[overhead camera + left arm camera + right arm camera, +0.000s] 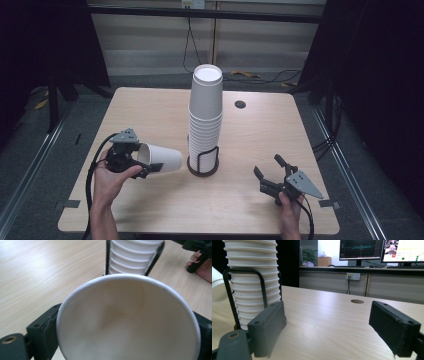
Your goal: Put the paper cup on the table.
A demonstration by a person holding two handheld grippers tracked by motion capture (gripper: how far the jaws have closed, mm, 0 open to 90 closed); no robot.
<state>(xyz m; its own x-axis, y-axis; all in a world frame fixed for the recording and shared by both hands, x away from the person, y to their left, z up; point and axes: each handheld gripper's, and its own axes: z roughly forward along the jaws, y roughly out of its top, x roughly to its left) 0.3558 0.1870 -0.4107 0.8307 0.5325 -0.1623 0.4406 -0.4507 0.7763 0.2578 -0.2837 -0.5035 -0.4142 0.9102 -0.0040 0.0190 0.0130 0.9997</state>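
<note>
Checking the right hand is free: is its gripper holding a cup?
No, the right gripper stands open over bare table, apart from the cup stack.

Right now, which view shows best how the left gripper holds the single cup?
The high view: the left gripper clamps the cup at its rim, lying sideways. The left gripper view looks into the cup's mouth. The right gripper view catches an edge.

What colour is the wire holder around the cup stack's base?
Black; the wire holder shows best in the right gripper view.
</note>
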